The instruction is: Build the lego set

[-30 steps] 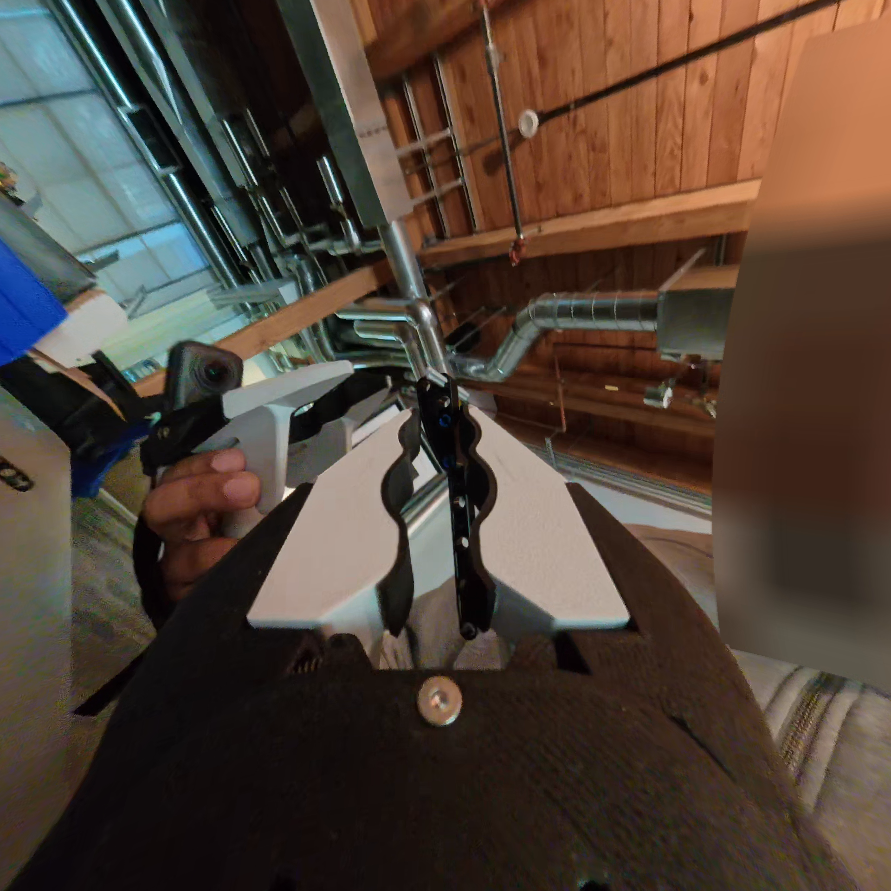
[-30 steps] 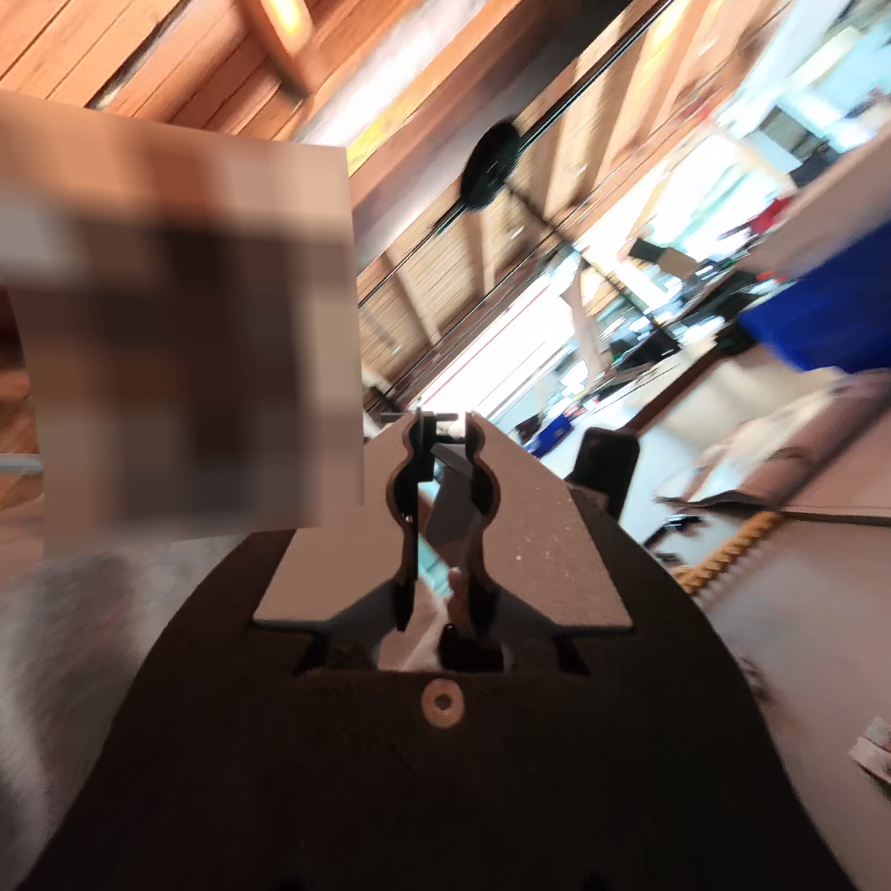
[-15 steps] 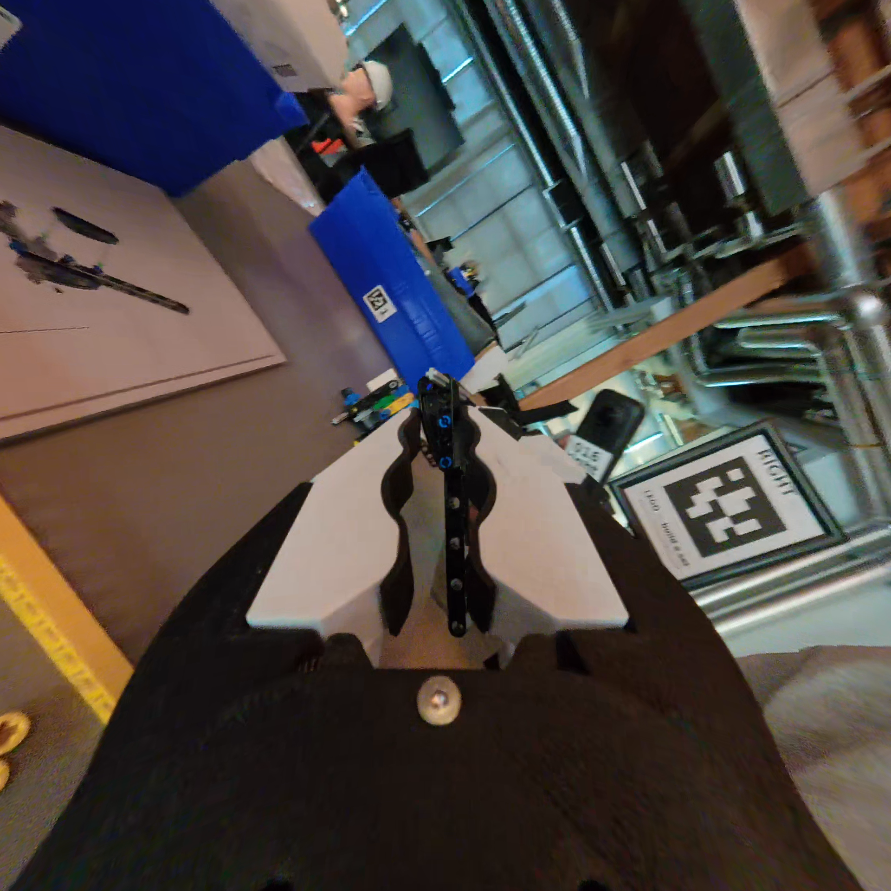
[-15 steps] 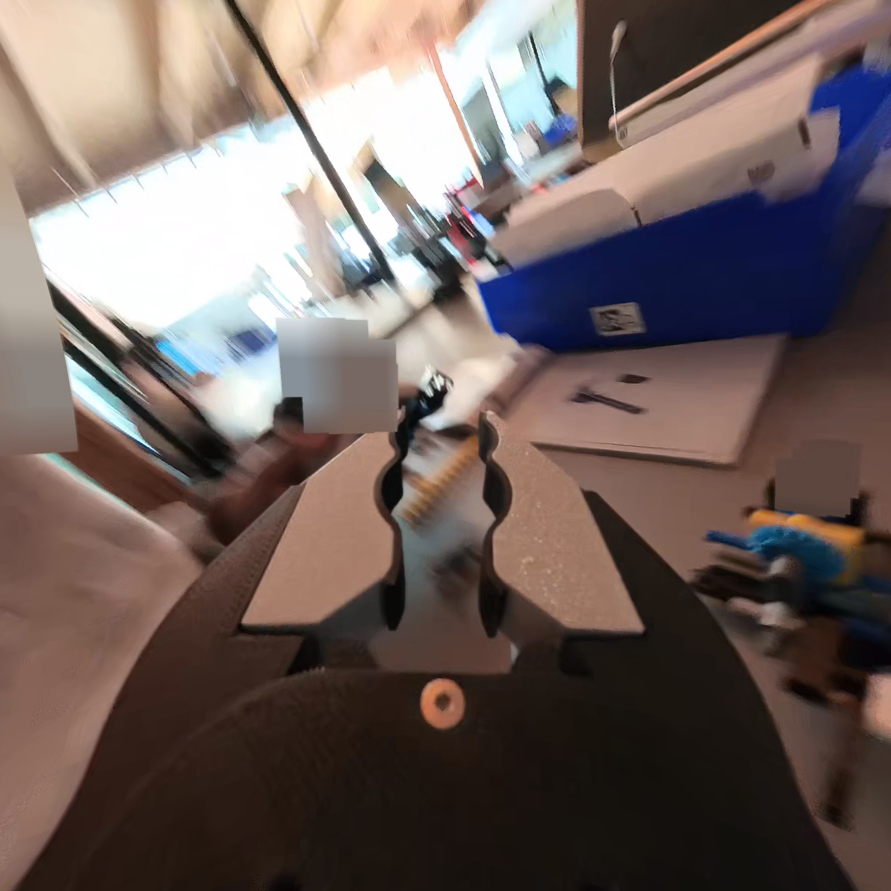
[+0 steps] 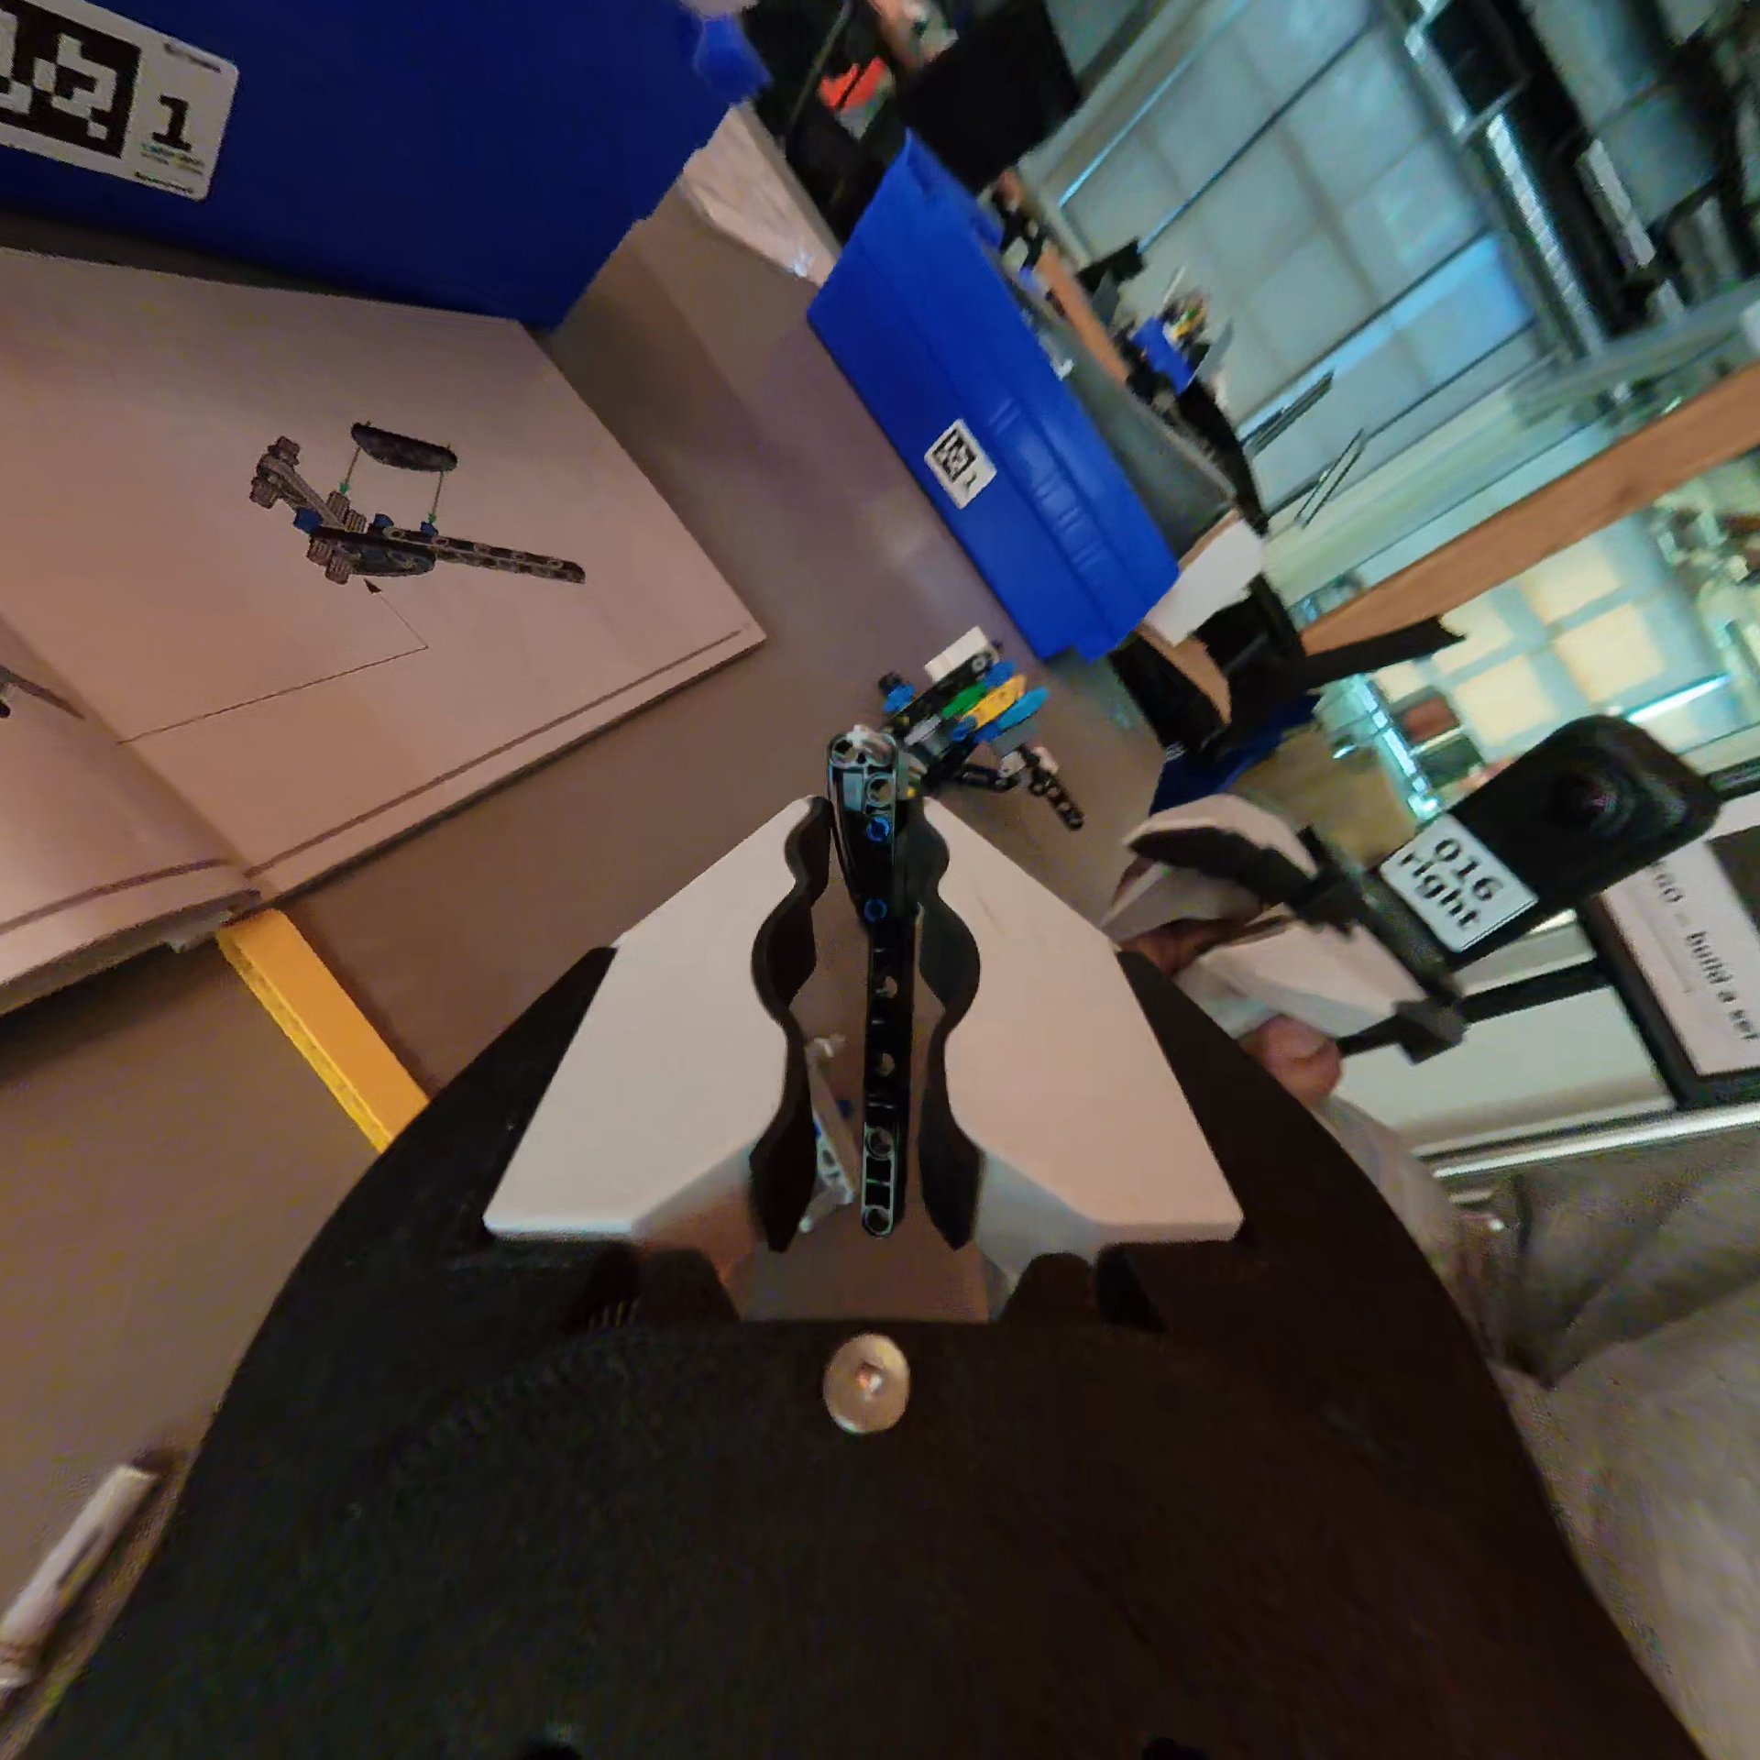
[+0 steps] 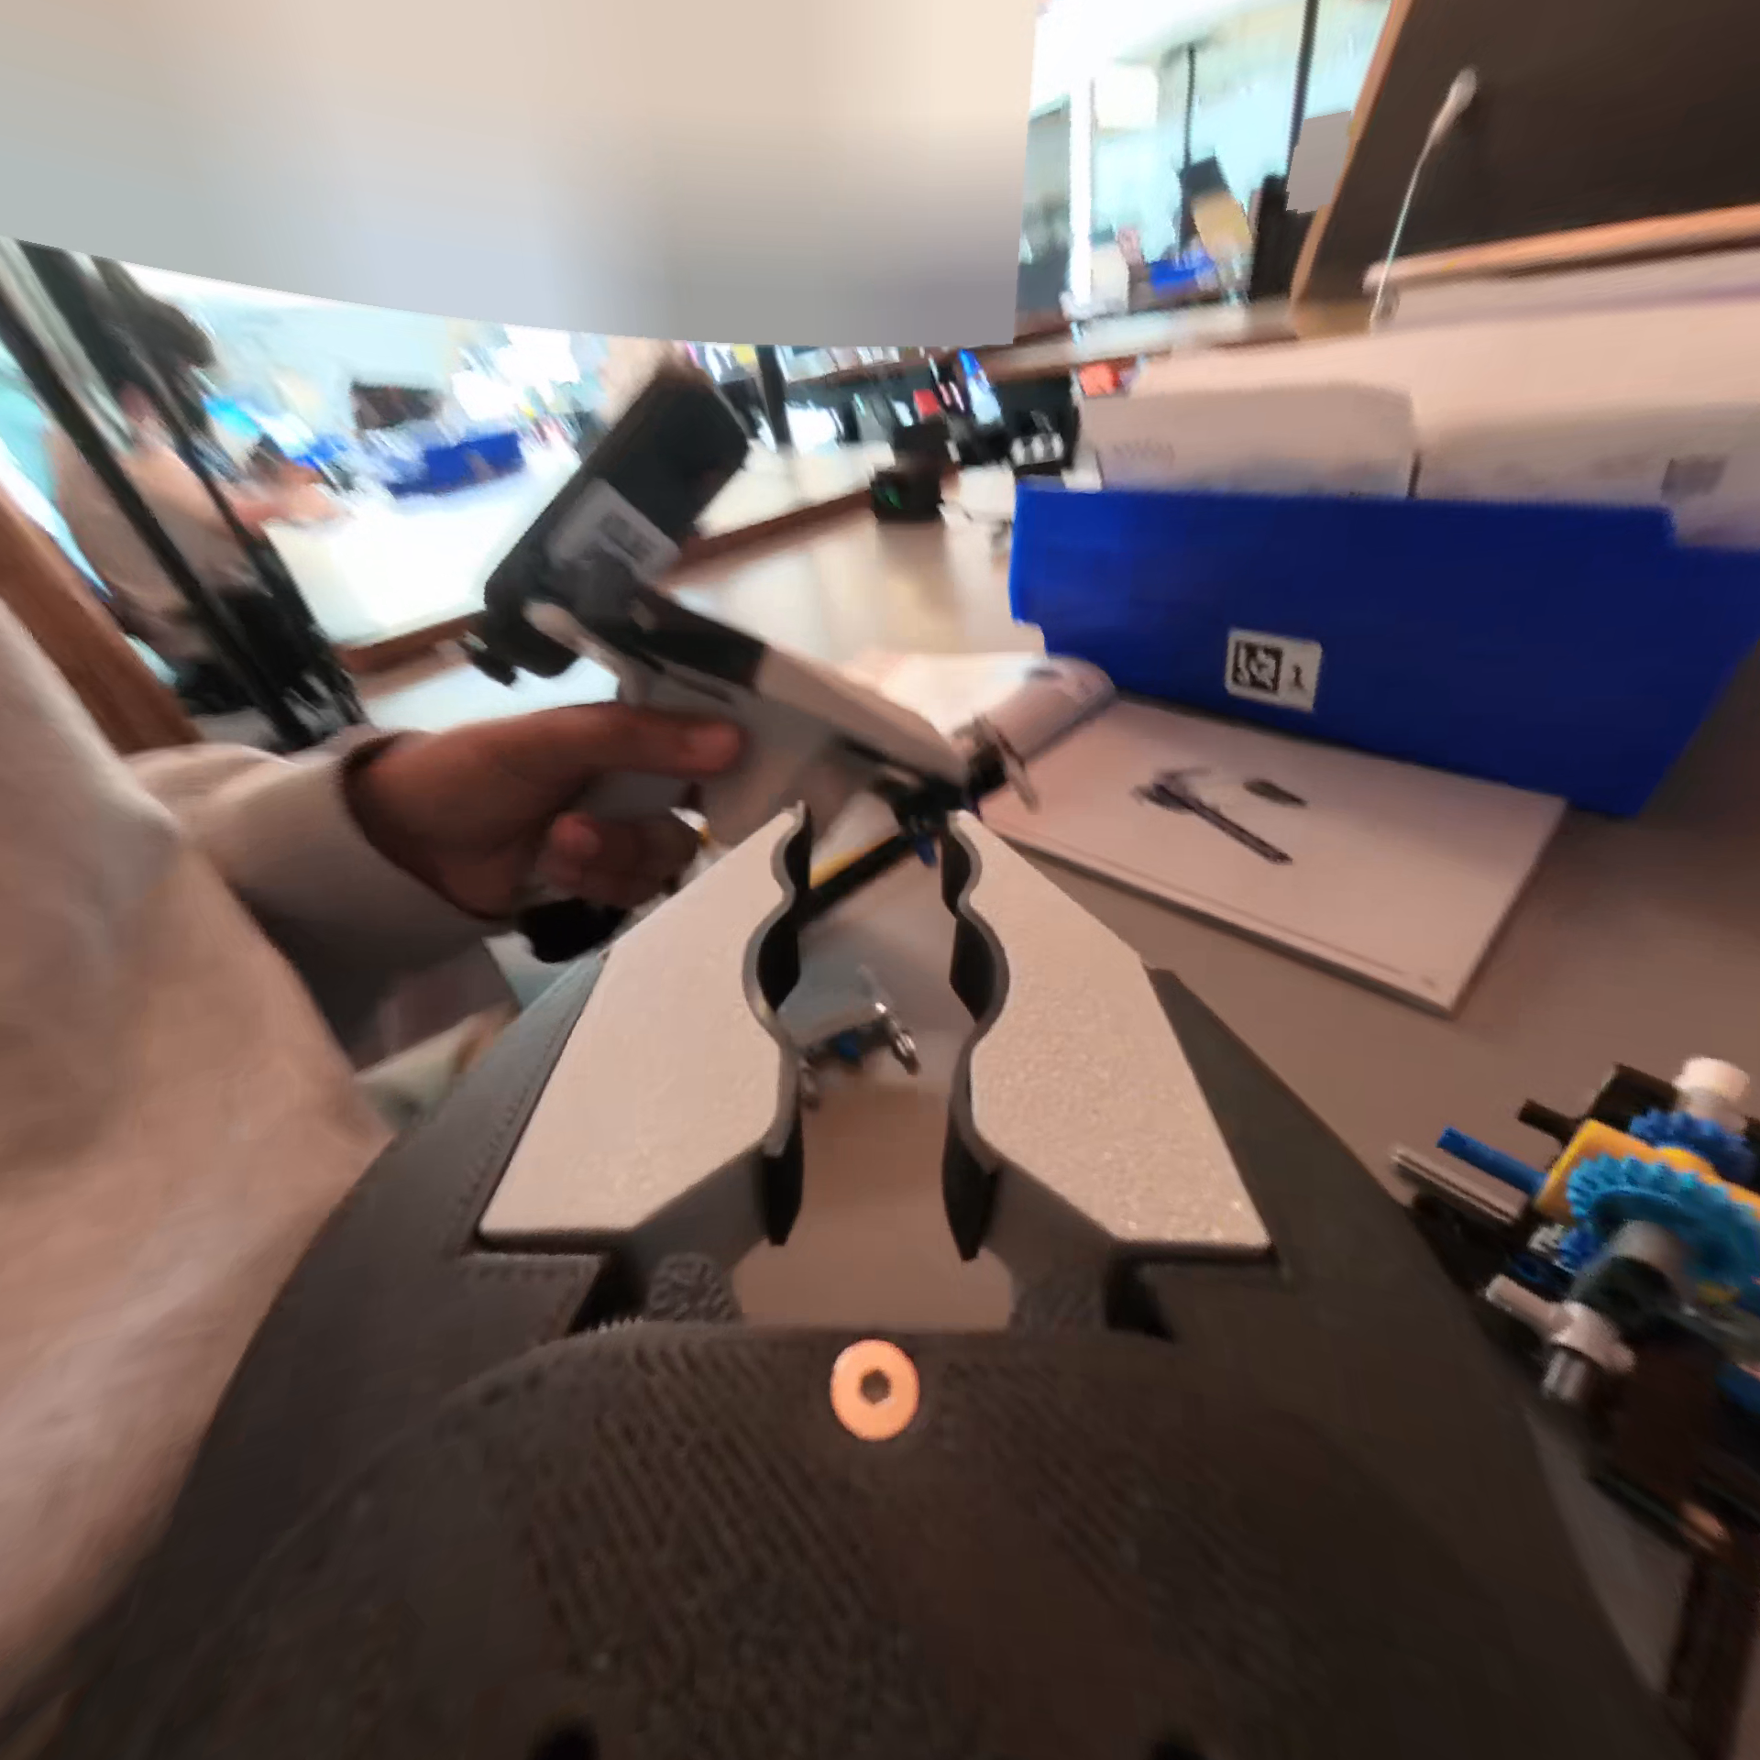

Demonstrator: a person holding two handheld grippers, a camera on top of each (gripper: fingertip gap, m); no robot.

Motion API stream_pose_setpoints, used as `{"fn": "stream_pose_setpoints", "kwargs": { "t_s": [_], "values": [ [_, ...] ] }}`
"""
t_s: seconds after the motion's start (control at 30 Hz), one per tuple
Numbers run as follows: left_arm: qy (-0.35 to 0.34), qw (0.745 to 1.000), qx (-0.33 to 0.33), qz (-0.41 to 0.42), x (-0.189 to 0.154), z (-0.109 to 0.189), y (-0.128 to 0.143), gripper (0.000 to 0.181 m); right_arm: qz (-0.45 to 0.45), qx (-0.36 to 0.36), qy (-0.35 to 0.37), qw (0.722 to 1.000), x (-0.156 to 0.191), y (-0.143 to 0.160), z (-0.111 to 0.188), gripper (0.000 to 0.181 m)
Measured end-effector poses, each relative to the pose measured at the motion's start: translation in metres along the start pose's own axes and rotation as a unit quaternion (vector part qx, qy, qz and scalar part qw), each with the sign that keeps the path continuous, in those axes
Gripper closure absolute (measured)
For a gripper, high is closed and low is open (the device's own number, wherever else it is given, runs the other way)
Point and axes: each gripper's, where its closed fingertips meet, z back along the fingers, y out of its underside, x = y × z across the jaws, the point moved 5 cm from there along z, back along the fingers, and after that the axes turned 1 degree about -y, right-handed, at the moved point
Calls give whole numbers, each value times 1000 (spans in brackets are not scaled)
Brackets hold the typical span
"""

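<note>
A grey worktable (image 5: 667, 400) in a busy workshop carries an open instruction booklet (image 5: 314, 571) and blue plastic bins (image 6: 1381, 657). Only the left wrist view shows the left gripper (image 5: 871, 838) pinching a long black holed lego beam (image 5: 881, 990). The right gripper (image 6: 876, 848) stands spread and empty above a small grey lego piece (image 6: 848, 1033); half a second ago both cameras pointed higher. A colourful half-built lego model (image 6: 1638, 1229) sits at right.

black holed beam (image 5: 881, 990): upright, clamped | colourful lego assembly (image 5: 962, 724): on table, beyond
</note>
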Motion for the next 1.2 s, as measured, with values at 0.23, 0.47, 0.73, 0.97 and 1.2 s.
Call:
{"fn": "stream_pose_setpoints", "kwargs": {
  "t_s": [0.23,0.47,0.73,0.97,1.2],
  "values": [
    [-56,992,94,-62,17,-16,-7,168,-71,-83,-33,994,-12,-12,18,158],
    [-40,978,191,-77,23,-26,2,168,-85,-106,-42,990,-14,-14,25,162],
    [-58,975,186,-103,30,-32,7,168,-84,-86,-51,991,-11,-11,23,165],
    [-67,972,184,-126,32,-29,6,166,-95,-81,-52,991,-11,-10,22,164],
    [-84,954,169,-232,22,-14,6,158,-91,-77,-53,991,-9,-8,20,164]
  ]
}}
